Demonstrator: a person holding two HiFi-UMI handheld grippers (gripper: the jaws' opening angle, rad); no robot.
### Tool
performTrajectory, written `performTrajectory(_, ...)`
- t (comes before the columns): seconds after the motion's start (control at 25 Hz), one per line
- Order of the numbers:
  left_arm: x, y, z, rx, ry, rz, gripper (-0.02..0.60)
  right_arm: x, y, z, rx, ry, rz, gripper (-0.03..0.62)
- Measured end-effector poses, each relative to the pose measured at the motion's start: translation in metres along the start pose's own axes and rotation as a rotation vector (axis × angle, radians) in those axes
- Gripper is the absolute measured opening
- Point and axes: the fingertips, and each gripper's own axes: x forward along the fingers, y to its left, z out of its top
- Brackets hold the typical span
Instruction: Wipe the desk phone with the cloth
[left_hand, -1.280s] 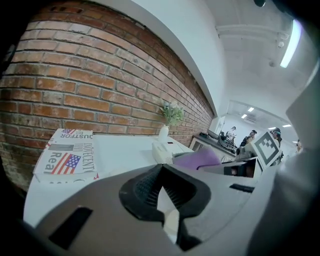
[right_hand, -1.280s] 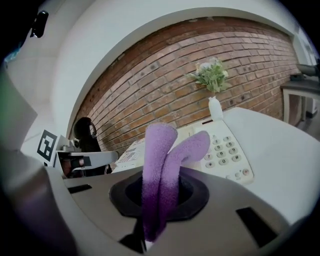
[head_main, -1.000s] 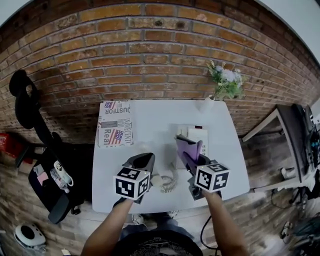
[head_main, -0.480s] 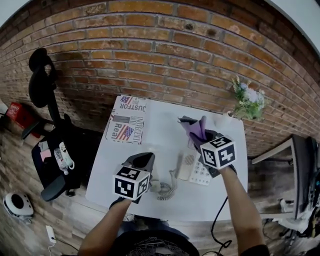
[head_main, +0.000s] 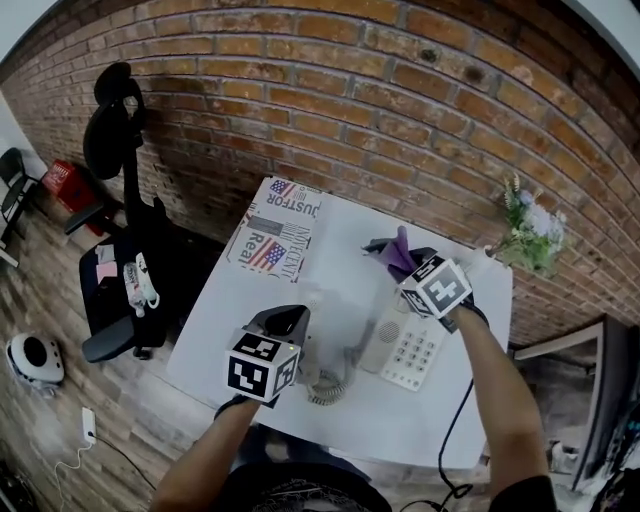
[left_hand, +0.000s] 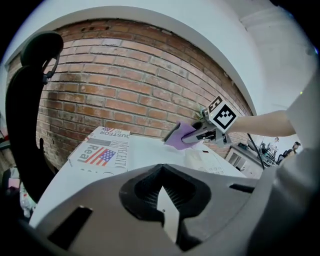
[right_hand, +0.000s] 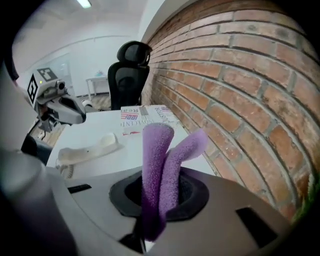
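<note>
The desk phone (head_main: 412, 352) sits on the white table (head_main: 245, 335) toward its right side. It is a pale plastic wedge with a grid of small keys. Its handset (right_hand: 89, 148) lies along the side nearer the left gripper (head_main: 288, 318), and a springy coiled cord (head_main: 325, 385) trails off toward the table's near edge. A second ago the right gripper (head_main: 395, 255) hung low over the near part of the phone. Since then it has travelled up past the far end, and it now hovers by the table's back edge, close to the brick wall (head_main: 350, 100). The head view has also swung left, bringing in more of the black office chair (head_main: 122, 150). The left gripper has kept its place in front of the cord. Its tongs are drawn together at the tips with nothing between them. The right tongs are clamped on the cloth (right_hand: 159, 170), a fuzzy purple towelling piece folded so that two soft rounded lobes stick up out of the jaws. A newspaper (head_main: 275, 238) lies flat at the table's far left corner. It carries a stars-and-stripes flag and headline letters that read roughly "JUSTFOR" and "Real". Each gripper carries a cube with bold black-and-white square markers.
</note>
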Motion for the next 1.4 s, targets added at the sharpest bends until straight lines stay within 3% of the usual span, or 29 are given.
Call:
performTrajectory(0.2,-0.002,-0.001,-0.006,-0.014,0.005,0.041,0.005,0.018,0.021,-0.019,-0.186,0.12,0.092,0.049)
performTrajectory(0.68,-0.017,-0.008,-0.023,-0.025,0.018,0.082,0.005,0.018,0.062,-0.028,-0.486,0.208,0.178,0.049)
performTrajectory(0.92,-0.026,-0.005,-0.027,-0.037,0.011,0.078,0.005,0.016,0.087,-0.033,-0.517,0.245,0.226,0.048)
performTrajectory(1.4,-0.064,0.01,-0.043,-0.043,0.002,0.054,0.005,0.017,0.137,-0.039,-0.403,0.251,0.221,0.048)
